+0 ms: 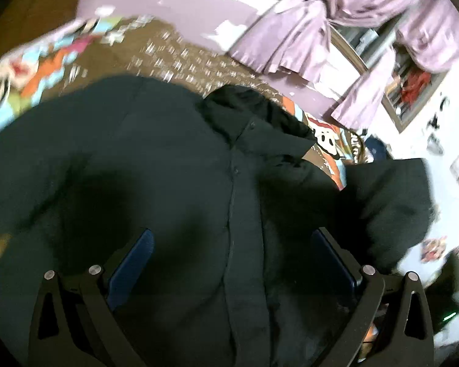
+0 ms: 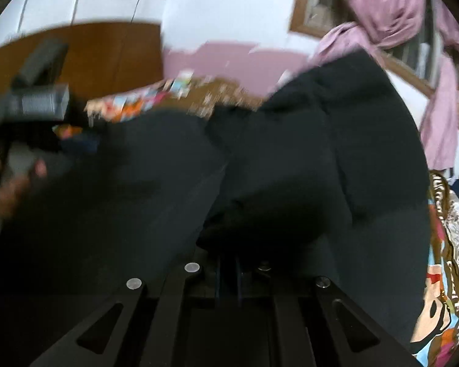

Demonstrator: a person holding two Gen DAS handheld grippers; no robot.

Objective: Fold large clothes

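A large black coat lies spread on a bed, front up, with its button placket down the middle and its collar at the far end. My left gripper is open above the coat's lower front, its blue pads wide apart and empty. In the right wrist view, my right gripper is shut on a fold of the black coat, which bulges up just ahead of the fingers. The other hand-held gripper shows at far left.
The bed has a brown patterned sheet and a colourful cartoon blanket. Pink curtains hang by a window at the far right. A wooden headboard stands behind the bed. Both views are motion-blurred.
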